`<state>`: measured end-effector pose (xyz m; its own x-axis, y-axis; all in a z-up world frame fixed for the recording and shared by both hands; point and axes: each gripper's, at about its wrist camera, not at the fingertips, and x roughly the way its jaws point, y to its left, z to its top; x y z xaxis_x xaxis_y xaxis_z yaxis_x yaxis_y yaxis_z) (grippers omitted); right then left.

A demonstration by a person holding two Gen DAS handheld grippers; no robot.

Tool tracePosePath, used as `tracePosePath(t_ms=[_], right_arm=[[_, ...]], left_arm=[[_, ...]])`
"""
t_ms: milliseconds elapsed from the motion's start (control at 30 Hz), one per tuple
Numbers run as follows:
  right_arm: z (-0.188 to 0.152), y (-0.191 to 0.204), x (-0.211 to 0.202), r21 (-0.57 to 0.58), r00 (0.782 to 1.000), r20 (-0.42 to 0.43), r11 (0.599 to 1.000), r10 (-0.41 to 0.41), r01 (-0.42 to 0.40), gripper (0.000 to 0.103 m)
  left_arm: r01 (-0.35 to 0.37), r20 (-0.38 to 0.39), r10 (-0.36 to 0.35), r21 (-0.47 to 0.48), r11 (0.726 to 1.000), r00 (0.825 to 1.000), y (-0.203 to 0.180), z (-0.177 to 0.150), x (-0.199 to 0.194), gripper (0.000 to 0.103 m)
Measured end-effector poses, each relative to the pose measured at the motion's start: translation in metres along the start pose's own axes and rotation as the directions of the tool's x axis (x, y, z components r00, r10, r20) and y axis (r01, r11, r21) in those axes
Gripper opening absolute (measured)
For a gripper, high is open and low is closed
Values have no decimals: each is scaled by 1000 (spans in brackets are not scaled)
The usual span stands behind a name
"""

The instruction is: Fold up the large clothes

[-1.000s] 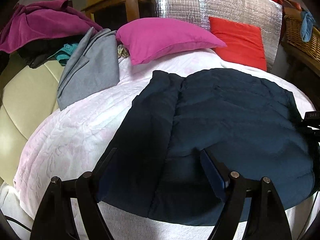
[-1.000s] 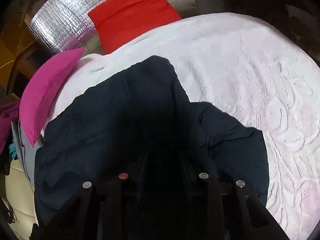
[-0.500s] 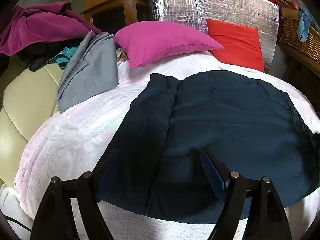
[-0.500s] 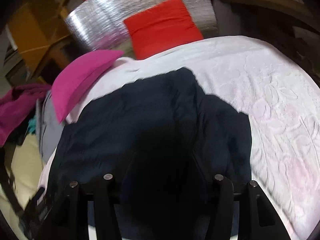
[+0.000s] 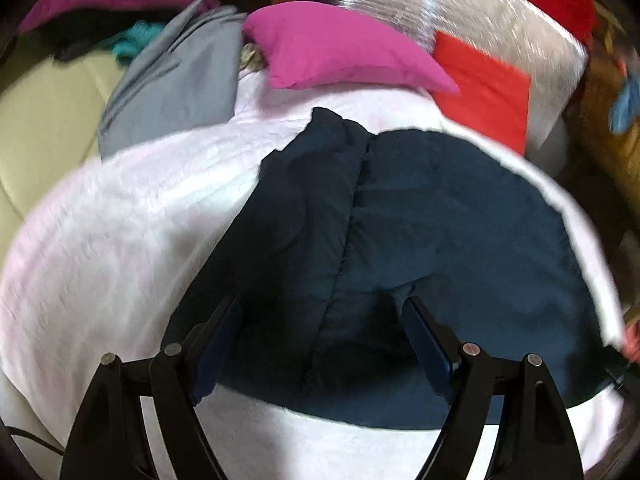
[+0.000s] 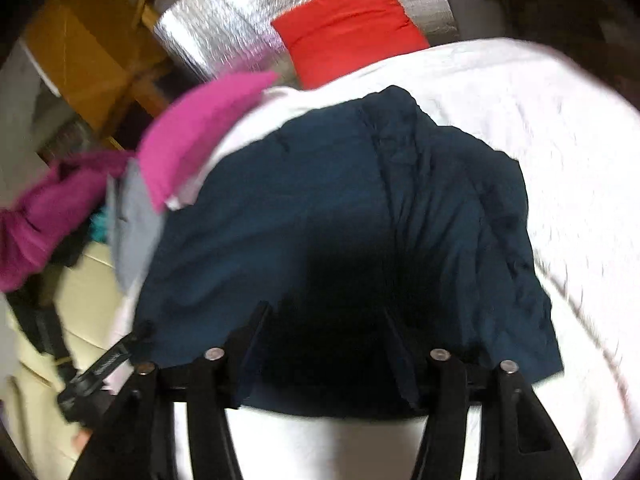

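Presently: navy jacket [image 5: 420, 240] flat on bed [image 5: 100, 240] near its front edge; left gripper [image 5: 320, 320] and right gripper [image 6: 324, 324] fingers wide, empty above hem; best pinch both hem corners evenly, then fold toward pillows.

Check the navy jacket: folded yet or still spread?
Partly folded: the navy jacket lies flat on the white bedspread, one side panel turned in along a lengthwise seam.

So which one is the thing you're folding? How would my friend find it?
Look at the big white bedspread covering the bed. Spread flat across its middle lies the dark navy jacket, in front of the pink pillow and red pillow. It is the only dark, puffy, stitched garment; the grey garment lies off beside the pink pillow.
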<state>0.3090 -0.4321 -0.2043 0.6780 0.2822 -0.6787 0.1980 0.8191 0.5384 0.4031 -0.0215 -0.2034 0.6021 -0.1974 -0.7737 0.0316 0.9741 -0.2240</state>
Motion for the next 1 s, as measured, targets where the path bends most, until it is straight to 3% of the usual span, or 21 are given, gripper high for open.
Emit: tracePosePath(t_ms=[133,233,367,600,633,667,733,800,900,967,1000], right_arm=[[-20,-14,-10,85,995,-30,992,100,-97,74],[-32,-34,-8,205,986,-37,967,161,-150,79],[-31,-51,11,304,988,-49,944,148,-127,79],[-19,-60,45,407,989,-11,904,145,-128,80],[-17,-59,46,402,992,0,908,127,-117,77],[-14,-56,45,389,995,8,916,101,-97,66],[-10,-49,40,353,996,36,932,76,-84,52],[-6,-42,32,313,995,82,947,49,-72,42],[-6,-37,35,261,995,101,965,-4,-23,41],[-10,-40,46,266,998,63,964,-22,4,41],[-11,-43,45,267,998,59,964,-5,-11,41]], left_arm=[[88,-49,-98,-173,981,994,30,-14,-8,83],[93,-71,-116,-270,958,991,48,-24,-8,83],[104,-131,-157,-343,934,979,57,-29,6,83],[143,-91,-197,-414,899,976,64,-15,27,83],[153,-87,-209,-427,891,974,66,-15,30,80],[164,-78,-218,-436,885,973,68,-14,33,74],[188,-70,-242,-437,880,968,68,-12,35,52],[188,-53,-231,-420,888,972,64,-11,31,41],[137,-88,-182,-370,919,979,54,-13,36,42],[110,-116,-161,-358,927,980,53,-15,38,49],[92,-128,-148,-365,926,981,55,-14,40,58]])
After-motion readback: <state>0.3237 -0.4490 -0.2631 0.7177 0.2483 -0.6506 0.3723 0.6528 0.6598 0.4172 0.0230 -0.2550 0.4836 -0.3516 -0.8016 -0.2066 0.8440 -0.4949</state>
